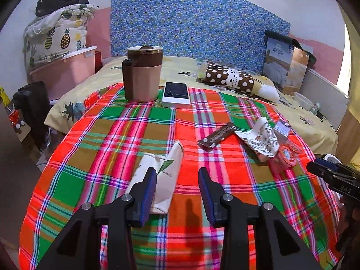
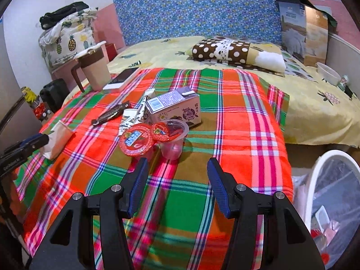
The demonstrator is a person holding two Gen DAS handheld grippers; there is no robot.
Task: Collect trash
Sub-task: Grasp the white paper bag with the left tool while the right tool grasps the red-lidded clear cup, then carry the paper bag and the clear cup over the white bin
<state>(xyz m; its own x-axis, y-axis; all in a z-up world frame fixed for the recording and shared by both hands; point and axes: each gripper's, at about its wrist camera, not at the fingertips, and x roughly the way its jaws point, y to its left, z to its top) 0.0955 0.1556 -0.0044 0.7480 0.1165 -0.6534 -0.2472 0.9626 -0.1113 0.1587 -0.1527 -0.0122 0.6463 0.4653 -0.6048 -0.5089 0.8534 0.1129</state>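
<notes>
Left tongs (image 1: 177,187) spread, nothing pinched, over a white paper pouch (image 1: 160,175) on the plaid blanket (image 1: 112,135). Right tongs (image 2: 177,180) spread, empty, just short of a red-lidded cup (image 2: 136,142), clear plastic cup (image 2: 174,138) and purple drink carton (image 2: 177,108). White trash bin (image 2: 324,193) stands beside the bed.

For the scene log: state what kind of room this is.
Most likely a bedroom. A bed with a padded headboard and a pillow fills the view, and folded bedding is stacked beside it.
</notes>
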